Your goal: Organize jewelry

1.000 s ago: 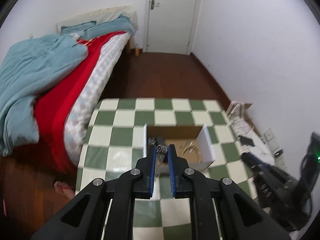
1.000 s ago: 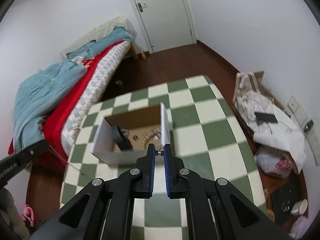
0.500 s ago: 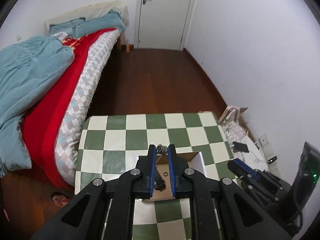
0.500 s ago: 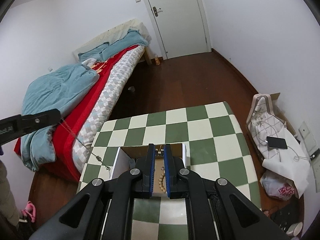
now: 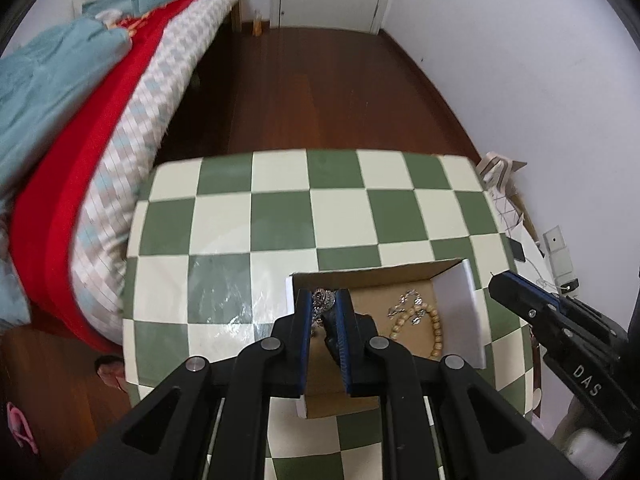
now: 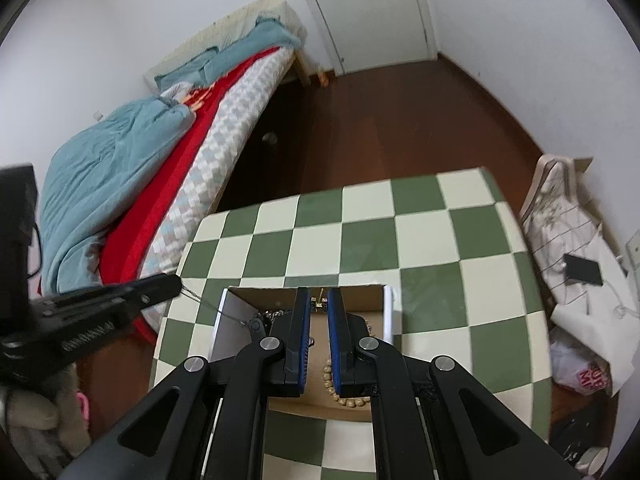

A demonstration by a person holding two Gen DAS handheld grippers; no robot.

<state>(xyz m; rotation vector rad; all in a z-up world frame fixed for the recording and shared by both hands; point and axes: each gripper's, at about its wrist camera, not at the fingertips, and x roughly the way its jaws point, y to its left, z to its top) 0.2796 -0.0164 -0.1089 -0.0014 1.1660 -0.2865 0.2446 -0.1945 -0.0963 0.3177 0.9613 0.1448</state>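
An open cardboard box (image 5: pixel 460 300) with white flaps sits on the green-and-white checkered table (image 5: pixel 280 216). A wooden bead bracelet (image 5: pixel 436 330) and small silver pieces (image 5: pixel 408 304) lie inside. My left gripper (image 5: pixel 324 304) is shut on a silver chain necklace (image 5: pixel 323 299) above the box's left part. In the right wrist view the chain (image 6: pixel 212 309) runs taut from the left gripper's tip (image 6: pixel 174 285) down into the box (image 6: pixel 390 312). My right gripper (image 6: pixel 319 303) is shut on a small gold clasp (image 6: pixel 319 301) over the box; beads (image 6: pixel 348 400) show below.
A bed with a red sheet and blue blanket (image 5: pixel 72 92) stands left of the table. Bags, paper and a phone (image 6: pixel 582 272) lie on the floor at the right. A white door (image 6: pixel 360 8) is at the back. Dark wood floor (image 5: pixel 320 92) lies beyond the table.
Both grippers have moved back toward the table's near side and tilted down. The box now lies right under both, and the chain stretches from the left gripper into the box.
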